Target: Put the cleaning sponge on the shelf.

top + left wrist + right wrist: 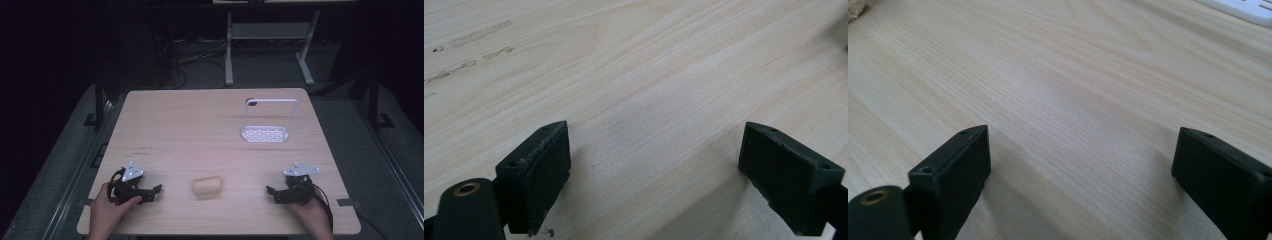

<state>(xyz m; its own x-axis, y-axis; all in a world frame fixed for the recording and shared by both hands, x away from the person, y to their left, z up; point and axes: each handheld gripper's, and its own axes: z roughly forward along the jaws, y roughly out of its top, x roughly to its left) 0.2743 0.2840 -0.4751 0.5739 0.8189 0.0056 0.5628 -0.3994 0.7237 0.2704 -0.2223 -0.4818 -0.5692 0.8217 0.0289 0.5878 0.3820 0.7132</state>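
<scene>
High view: a pale wooden table point(165, 125) carries, far right of centre, a white perforated metal rack with a tall wire loop handle point(266, 131) and, at the near edge between the two hands, a small tan bread-like roll, rounded and stubby point(207, 186). The roll lies on its side with its long axis running left to right, roughly level with both tools. It sits to the right of the left gripper point(154, 192) and to the left of the right gripper point(271, 194); the left one looks slightly nearer, though the margin is small. Both tools point inward toward it, well apart from it and resting low over the table. In the left gripper view the black jaws stand wide apart over bare wood, with nothing between them; the right gripper view shows the same spread, empty stance, a tan corner of the roll at its top left edge. Its surface looks matte and soft, likely to dent under a hard squeeze.
</scene>
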